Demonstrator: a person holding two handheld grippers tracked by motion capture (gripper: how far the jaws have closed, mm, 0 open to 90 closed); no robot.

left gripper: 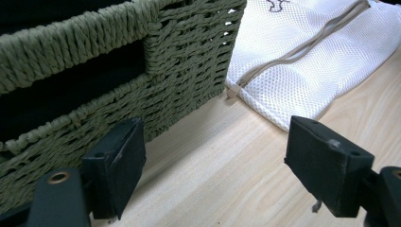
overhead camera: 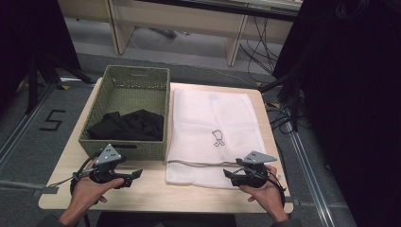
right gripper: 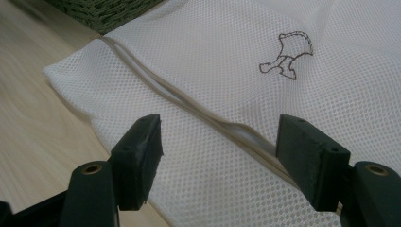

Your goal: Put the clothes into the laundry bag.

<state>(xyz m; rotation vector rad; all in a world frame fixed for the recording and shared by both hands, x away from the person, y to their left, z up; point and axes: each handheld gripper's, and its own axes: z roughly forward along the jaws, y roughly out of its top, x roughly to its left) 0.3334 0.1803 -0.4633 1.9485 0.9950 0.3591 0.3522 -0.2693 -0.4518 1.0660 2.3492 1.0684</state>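
A white mesh bag (overhead camera: 215,137) lies flat on the wooden table (overhead camera: 146,191), with a small stitched figure (overhead camera: 218,137) and a beige closure strip (overhead camera: 203,164) near its front edge. Beside it on the left stands a green woven basket (overhead camera: 127,92) holding a black garment (overhead camera: 127,125). My left gripper (overhead camera: 134,176) is open over bare wood in front of the basket (left gripper: 94,71), empty (left gripper: 215,161). My right gripper (overhead camera: 230,175) hovers open over the bag's front edge; in the right gripper view (right gripper: 220,151) the strip (right gripper: 198,111) runs between its jaws across the mesh (right gripper: 227,61).
The left gripper view shows the bag's corner (left gripper: 307,61) and the strip's end (left gripper: 231,92) just past the basket. Bare table (left gripper: 227,179) lies between the two grippers. Dark stands and cables (overhead camera: 283,94) surround the table on the floor.
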